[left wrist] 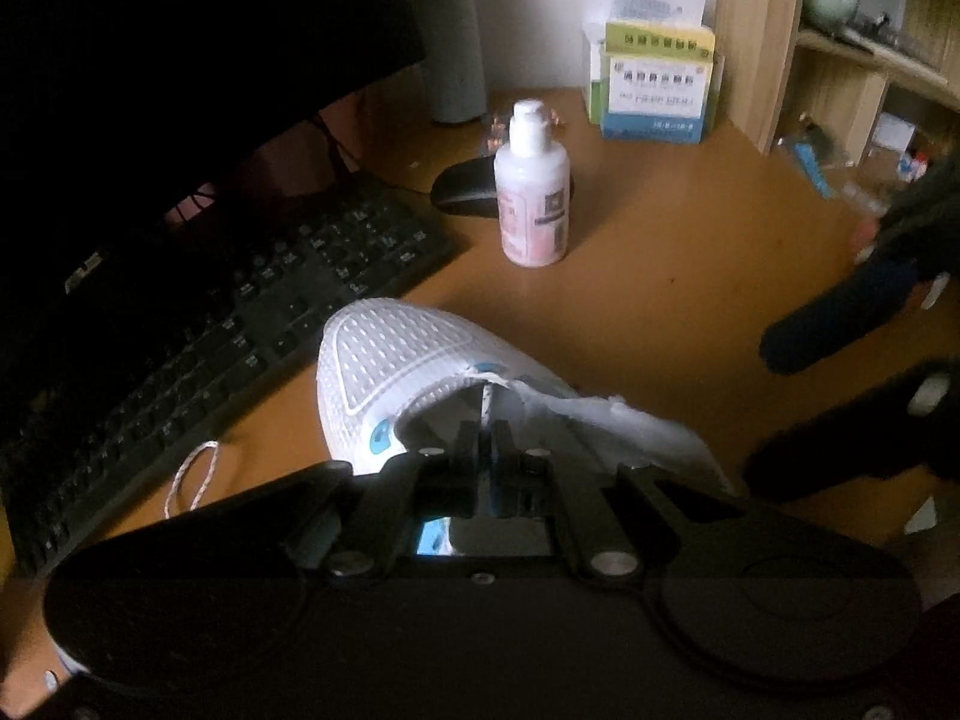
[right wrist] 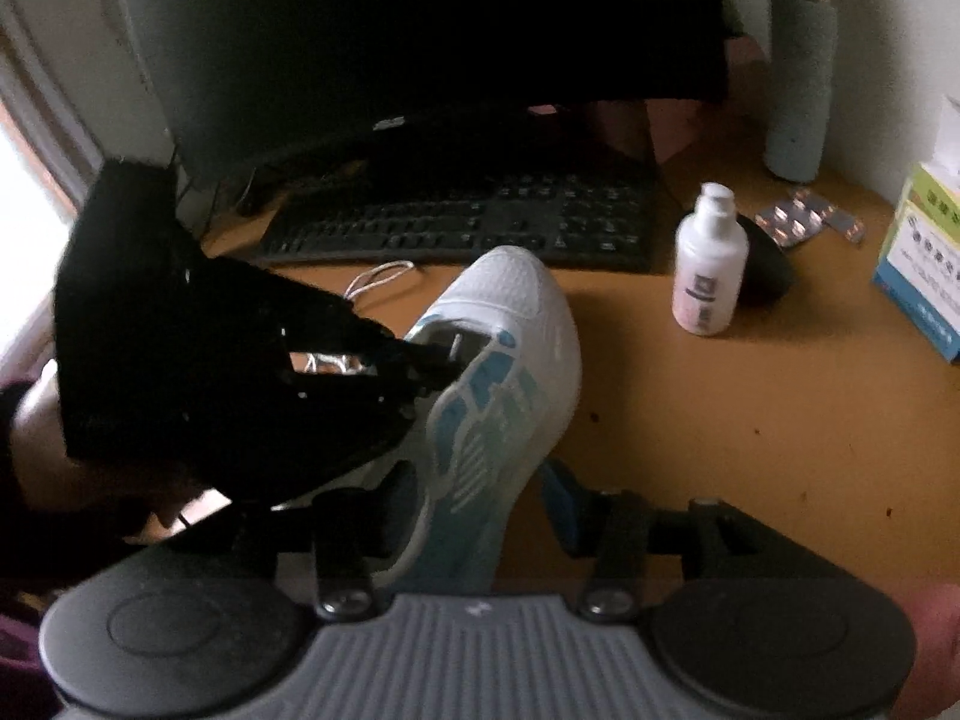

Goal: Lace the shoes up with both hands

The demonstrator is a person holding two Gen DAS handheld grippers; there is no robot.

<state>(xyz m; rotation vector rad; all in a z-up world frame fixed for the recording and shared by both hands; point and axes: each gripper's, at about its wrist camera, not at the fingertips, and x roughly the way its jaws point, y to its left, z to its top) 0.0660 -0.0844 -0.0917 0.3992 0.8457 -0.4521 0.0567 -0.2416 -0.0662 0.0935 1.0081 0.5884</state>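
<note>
**Watch the lace tip and the bottle**

You are holding the left tongs clenched on the thin white lace, right over the open top of the white and blue shoe. The lace end is poking out between the pads and pointing at the top holes. This is a tiny grip. If you are tugging too hard, the lace may be slipping out of the pads. If you are twisting, the tip may be bending and missing the hole.

Your right tongs are hanging released, one finger on each side of the shoe's side wall and heel. They do not look like they are pressing on it, though the picture is blurry there. So the shoe is lying loose on the brown counter. A push from the left tongs may be sliding or tipping the shoe, and then the hole is moving away from the lace tip.

A loop of slack lace is lying on the counter beside the shoe, next to the black keyboard. It may be catching on the keyboard's edge when you are pulling.

Farther back, a small white bottle is standing upright near the shoe's toe, with a black mouse just behind it. A shoved shoe or a swinging tong may be knocking the bottle over. The pill strips, the boxes and the tall grey flask are well apart, so they look safe.
</note>
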